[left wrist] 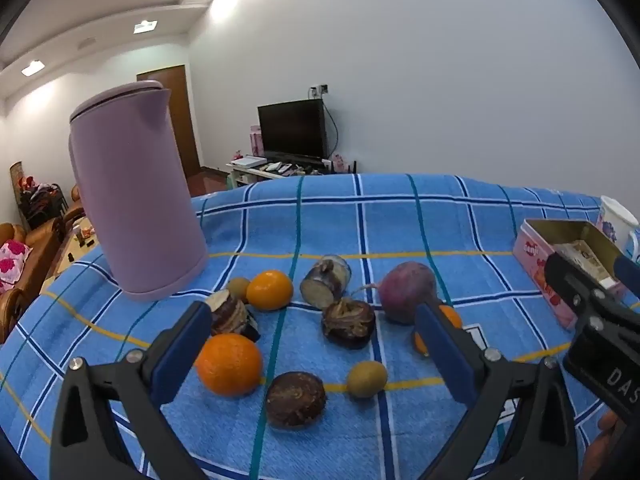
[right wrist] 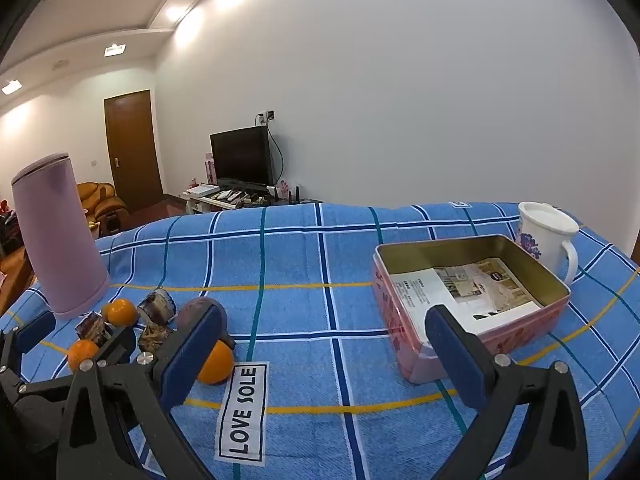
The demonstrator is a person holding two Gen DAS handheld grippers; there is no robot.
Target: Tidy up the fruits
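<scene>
Orange (left wrist: 451,316) half hidden behind left tongs (left wrist: 316,344) (wide open).

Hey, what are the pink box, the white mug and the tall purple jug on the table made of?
Pink box: probably tin, since its bare inner walls have a dull gold metallic sheen under the printed outside. White mug: likely glazed ceramic, glossy with a blue flower print. Purple jug: looks like matte plastic, smooth and even, without reflections, though a coated metal body cannot be ruled out.
</scene>
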